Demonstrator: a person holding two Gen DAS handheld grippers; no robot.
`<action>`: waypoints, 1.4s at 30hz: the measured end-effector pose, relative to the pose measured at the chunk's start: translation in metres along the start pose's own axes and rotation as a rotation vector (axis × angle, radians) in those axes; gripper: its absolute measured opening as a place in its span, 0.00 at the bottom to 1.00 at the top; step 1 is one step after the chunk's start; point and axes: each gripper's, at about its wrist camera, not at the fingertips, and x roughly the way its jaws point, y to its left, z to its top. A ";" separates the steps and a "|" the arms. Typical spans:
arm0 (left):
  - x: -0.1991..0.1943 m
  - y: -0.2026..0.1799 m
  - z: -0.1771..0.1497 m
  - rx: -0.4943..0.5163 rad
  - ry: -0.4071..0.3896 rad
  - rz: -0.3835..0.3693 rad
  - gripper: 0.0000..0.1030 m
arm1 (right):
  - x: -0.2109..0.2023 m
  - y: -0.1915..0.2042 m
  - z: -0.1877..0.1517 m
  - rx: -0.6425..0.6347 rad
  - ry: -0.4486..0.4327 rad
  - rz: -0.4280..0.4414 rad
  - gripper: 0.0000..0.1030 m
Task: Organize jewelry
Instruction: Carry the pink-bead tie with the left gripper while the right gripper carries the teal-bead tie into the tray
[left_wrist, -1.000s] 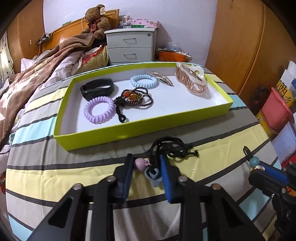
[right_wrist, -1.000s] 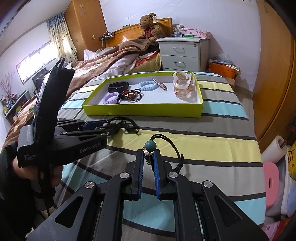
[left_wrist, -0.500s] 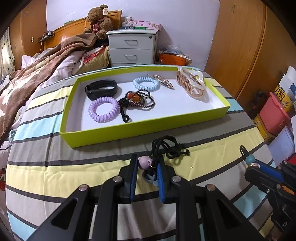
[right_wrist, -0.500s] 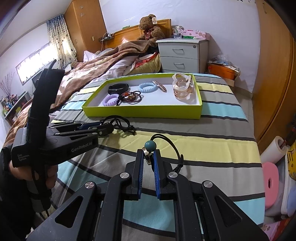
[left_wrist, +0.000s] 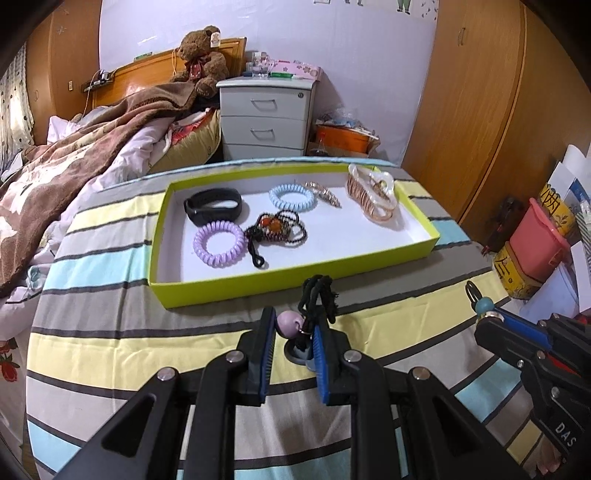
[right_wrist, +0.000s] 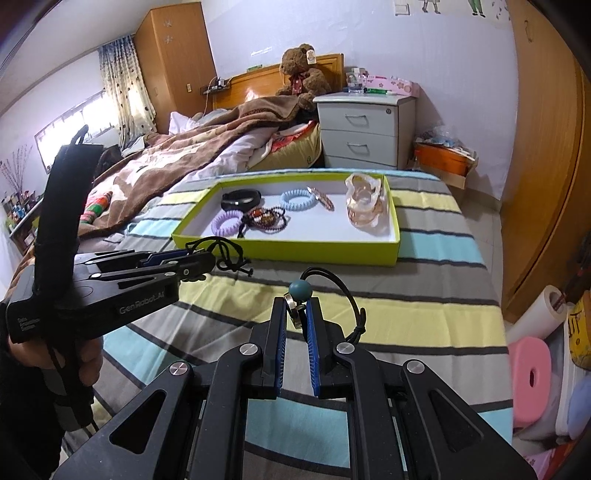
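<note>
1. My left gripper (right_wrist: 199, 260) bears "GenRobot.AI" in white on its black side.
2. Smaller white print at its rear end: too small to read.
3. My right gripper (left_wrist: 493, 317) shows "DAS", cut off.

A brown plush teddy bear (left_wrist: 199, 59) sits beside a grey three-drawer nightstand (left_wrist: 266, 116); a rumpled brown blanket (left_wrist: 74, 155) covers the bed.
</note>
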 end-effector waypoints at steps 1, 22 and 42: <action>-0.003 0.000 0.002 -0.001 -0.008 0.002 0.19 | -0.002 0.000 0.002 -0.002 -0.006 -0.002 0.10; -0.027 0.014 0.048 -0.017 -0.105 -0.018 0.19 | 0.011 -0.013 0.069 -0.033 -0.072 -0.032 0.10; 0.047 0.024 0.052 -0.068 0.020 -0.031 0.20 | 0.112 -0.016 0.079 -0.106 0.107 -0.012 0.10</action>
